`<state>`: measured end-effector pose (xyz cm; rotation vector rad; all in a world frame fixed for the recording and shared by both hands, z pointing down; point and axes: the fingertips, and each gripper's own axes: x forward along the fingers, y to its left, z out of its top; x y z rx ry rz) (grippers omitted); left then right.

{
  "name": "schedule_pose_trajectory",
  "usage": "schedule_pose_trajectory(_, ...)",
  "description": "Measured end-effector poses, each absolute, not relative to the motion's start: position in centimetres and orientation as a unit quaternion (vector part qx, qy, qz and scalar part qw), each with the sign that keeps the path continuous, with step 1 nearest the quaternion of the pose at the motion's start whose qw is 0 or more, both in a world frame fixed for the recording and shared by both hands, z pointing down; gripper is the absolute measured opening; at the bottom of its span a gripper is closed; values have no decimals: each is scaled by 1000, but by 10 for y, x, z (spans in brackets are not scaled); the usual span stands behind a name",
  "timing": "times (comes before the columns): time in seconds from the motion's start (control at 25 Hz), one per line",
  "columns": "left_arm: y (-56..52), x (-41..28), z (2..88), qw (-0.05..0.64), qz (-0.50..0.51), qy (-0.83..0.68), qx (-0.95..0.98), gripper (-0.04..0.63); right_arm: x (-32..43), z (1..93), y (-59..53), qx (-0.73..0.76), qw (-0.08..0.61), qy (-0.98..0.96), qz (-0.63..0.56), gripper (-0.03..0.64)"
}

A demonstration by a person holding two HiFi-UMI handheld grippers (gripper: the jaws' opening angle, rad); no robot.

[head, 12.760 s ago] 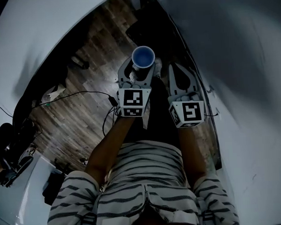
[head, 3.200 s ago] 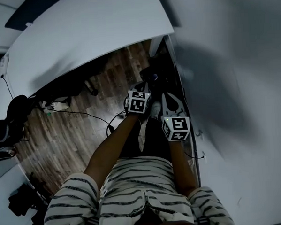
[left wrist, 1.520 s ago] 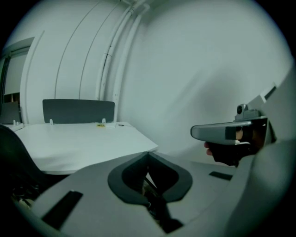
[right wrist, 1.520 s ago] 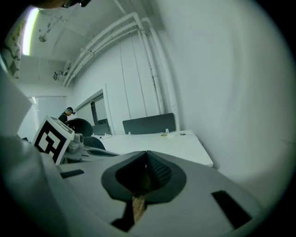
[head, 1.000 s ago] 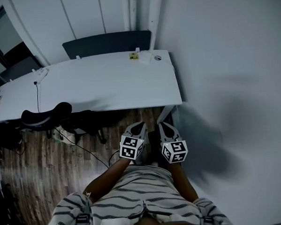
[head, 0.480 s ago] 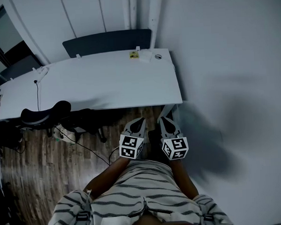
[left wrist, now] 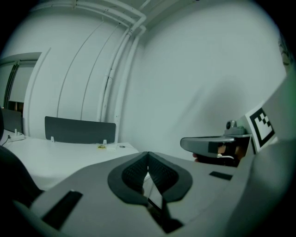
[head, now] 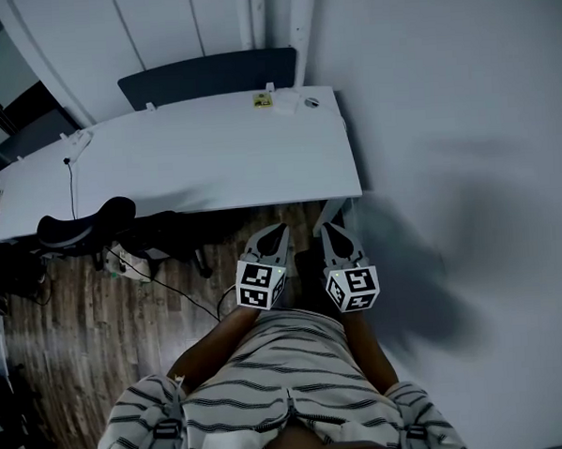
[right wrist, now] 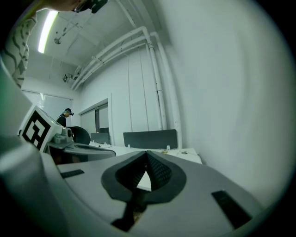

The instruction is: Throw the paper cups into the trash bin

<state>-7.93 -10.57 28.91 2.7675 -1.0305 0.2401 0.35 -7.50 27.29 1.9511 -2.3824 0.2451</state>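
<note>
- Head view: the left gripper [head: 277, 231] and right gripper [head: 327, 231] are held side by side at 6 o'clock of the white desk [head: 212, 157], close to the striped shirt [head: 269, 360] and pointing to 12 o'clock. This is judged to be a neutral carrying posture, as nothing is being carried. No paper cup or trash bin is shown.
- Left gripper view: the jaws are pressed together with nothing between them. The right gripper is seen at 3 o'clock.
- Right gripper view: the jaws are likewise closed on nothing. The desk lies ahead at 12 o'clock, so locating a cup is judged to be the next requirement.
</note>
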Motion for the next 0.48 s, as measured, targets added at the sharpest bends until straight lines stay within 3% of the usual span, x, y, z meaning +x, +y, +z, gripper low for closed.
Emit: schedule_pose_trajectory(0.48,-107,-74,284,84,61,-347,932,23,16,264,-68,643,14,-764,52,9)
